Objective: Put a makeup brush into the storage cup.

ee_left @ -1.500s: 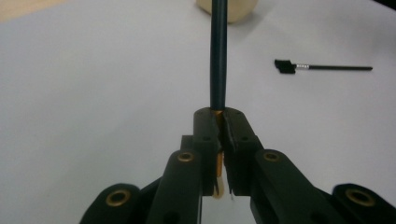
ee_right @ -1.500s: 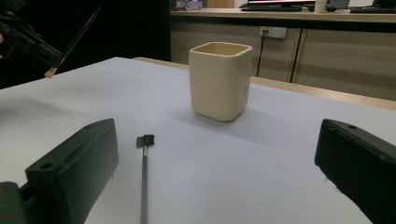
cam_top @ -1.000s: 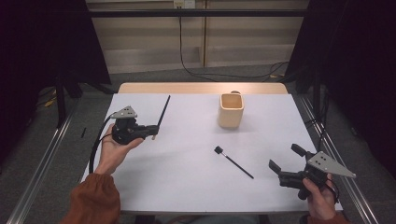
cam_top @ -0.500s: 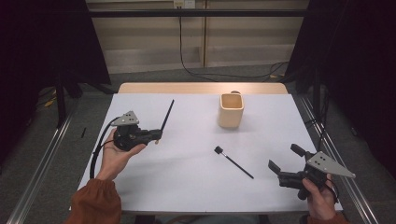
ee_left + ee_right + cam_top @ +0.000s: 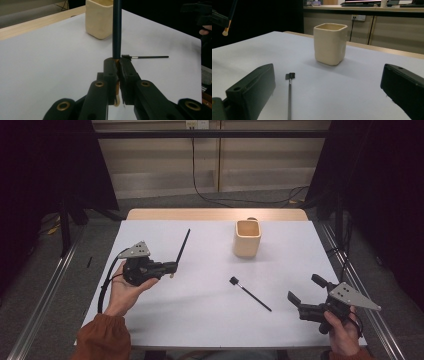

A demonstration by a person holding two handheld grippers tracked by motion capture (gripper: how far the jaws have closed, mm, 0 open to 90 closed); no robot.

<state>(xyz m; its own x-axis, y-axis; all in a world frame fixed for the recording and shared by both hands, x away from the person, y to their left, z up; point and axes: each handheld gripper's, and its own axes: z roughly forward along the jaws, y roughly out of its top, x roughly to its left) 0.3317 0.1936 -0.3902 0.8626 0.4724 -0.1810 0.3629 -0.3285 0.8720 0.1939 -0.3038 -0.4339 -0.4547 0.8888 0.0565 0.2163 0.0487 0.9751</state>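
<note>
Currently my left gripper (image 5: 172, 267) is clamping the brush (image 5: 182, 246) near its bristles, handle pointing toward the cup (image 5: 247, 238) for loading; my right gripper (image 5: 304, 291) is waiting open.

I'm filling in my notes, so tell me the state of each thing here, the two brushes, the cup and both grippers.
Left gripper: shut on the long brush, lifted off the table.
Long brush: clamped near its bristle end, handle pointing up and away.
Short brush: lying flat on the table, untouched.
Cup: upright, nothing seen inside.
Right gripper: open, holding nothing.
</note>
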